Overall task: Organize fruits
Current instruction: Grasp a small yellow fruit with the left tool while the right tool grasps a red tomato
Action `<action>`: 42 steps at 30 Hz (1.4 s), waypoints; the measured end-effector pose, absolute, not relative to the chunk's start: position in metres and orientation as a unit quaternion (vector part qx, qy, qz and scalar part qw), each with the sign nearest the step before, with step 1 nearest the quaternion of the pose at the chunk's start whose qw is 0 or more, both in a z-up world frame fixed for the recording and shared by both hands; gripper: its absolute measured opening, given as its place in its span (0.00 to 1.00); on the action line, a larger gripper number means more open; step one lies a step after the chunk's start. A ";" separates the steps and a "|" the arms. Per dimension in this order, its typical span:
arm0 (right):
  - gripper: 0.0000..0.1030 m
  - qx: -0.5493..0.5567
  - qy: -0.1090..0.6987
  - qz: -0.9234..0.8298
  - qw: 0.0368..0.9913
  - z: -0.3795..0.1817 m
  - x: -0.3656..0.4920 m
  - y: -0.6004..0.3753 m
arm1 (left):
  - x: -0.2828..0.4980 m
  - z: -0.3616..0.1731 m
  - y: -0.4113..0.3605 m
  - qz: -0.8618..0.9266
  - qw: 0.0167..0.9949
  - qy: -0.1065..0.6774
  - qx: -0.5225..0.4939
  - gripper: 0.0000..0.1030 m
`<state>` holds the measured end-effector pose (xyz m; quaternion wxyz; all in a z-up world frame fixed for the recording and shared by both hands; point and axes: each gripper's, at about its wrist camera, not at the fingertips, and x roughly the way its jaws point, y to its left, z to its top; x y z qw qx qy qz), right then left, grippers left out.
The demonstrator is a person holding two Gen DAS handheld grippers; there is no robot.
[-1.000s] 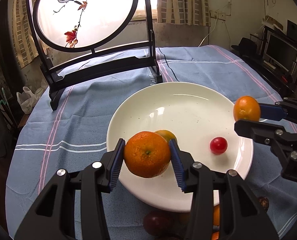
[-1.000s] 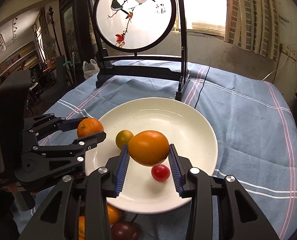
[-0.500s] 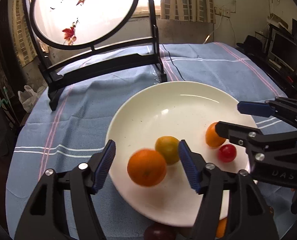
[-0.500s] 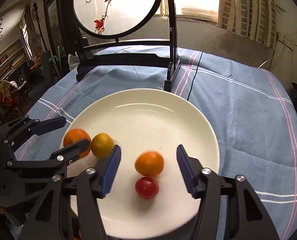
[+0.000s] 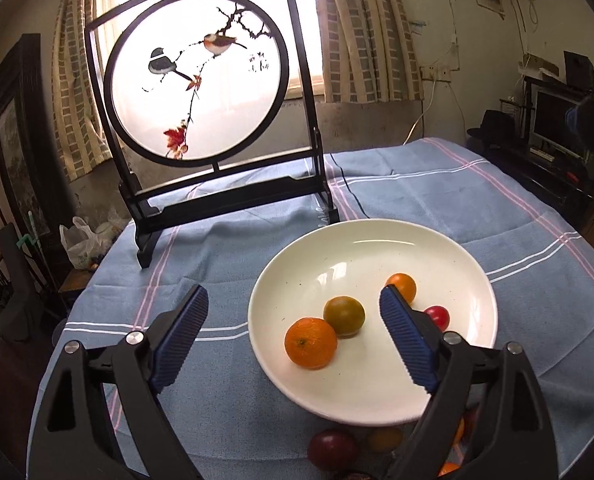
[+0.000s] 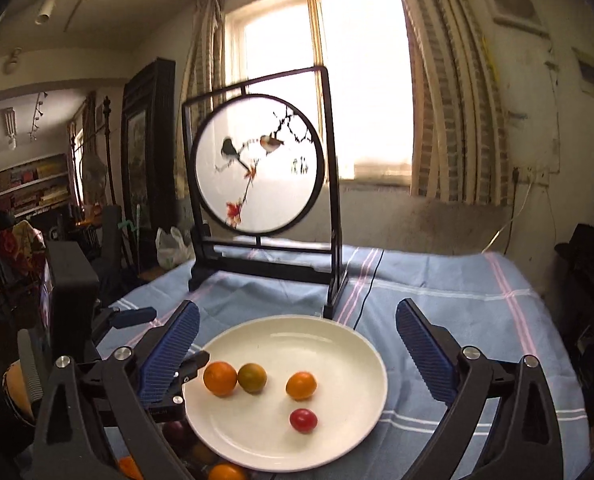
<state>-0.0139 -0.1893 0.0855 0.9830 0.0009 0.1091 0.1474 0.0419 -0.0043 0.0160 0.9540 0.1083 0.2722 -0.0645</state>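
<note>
A white plate (image 5: 361,264) lies on the blue striped cloth. On it are a large orange (image 5: 311,343), a green-yellow fruit (image 5: 344,316) touching it, a small orange (image 5: 401,286) and a red tomato (image 5: 437,317). My left gripper (image 5: 293,294) hovers above the plate's near left rim. Its jaws are opening wide and grip nothing. The right wrist view shows the same plate (image 6: 317,332) with the orange (image 6: 220,378), green-yellow fruit (image 6: 252,377), small orange (image 6: 301,385) and tomato (image 6: 303,420). My right gripper (image 6: 297,307) is raised over it, its jaws opening and empty.
A black-framed round screen with painted birds (image 5: 201,80) stands on the cloth behind the plate. Loose fruit lies by the plate's near edge: a dark red one (image 5: 332,449), a yellow one (image 5: 384,438). The table drops off left and right.
Both grippers opened and let go of their oranges, which now rest on the plate. Both hands pulled back and rose, the right one tilting up more.
</note>
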 end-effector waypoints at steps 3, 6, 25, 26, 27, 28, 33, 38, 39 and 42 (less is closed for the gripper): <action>0.96 0.017 0.073 0.142 0.987 0.102 -0.046 -0.202 | 0.020 0.030 -0.002 -0.073 0.960 0.248 0.104 0.86; 0.96 0.022 0.087 0.181 0.979 0.105 -0.070 -0.210 | -0.006 0.043 0.001 -0.081 0.966 0.222 0.102 0.93; 0.62 -0.160 0.402 0.217 0.875 -0.052 -0.112 -0.133 | -0.150 -0.041 0.030 -0.208 0.903 0.330 0.180 0.95; 0.60 -0.166 0.406 0.216 0.872 -0.056 -0.110 -0.132 | -0.150 -0.047 0.030 -0.216 0.899 0.339 0.174 0.95; 0.57 -0.169 0.412 0.216 0.869 -0.059 -0.106 -0.131 | -0.149 -0.052 0.030 -0.219 0.896 0.350 0.166 0.94; 0.53 -0.169 0.420 0.216 0.865 -0.061 -0.103 -0.131 | -0.146 -0.056 0.031 -0.221 0.893 0.360 0.157 0.92; 0.45 -0.181 0.443 0.214 0.852 -0.075 -0.087 -0.124 | -0.124 -0.071 0.027 -0.230 0.873 0.412 0.125 0.79; 0.30 -0.181 0.440 0.225 0.850 -0.073 -0.087 -0.128 | -0.113 -0.078 0.018 -0.236 0.865 0.426 0.119 0.72; 0.30 -0.176 0.439 0.225 0.852 -0.071 -0.087 -0.131 | -0.111 -0.079 0.016 -0.234 0.863 0.431 0.117 0.66; 0.30 -0.167 0.435 0.220 0.857 -0.066 -0.089 -0.140 | -0.100 -0.086 0.012 -0.227 0.854 0.458 0.100 0.37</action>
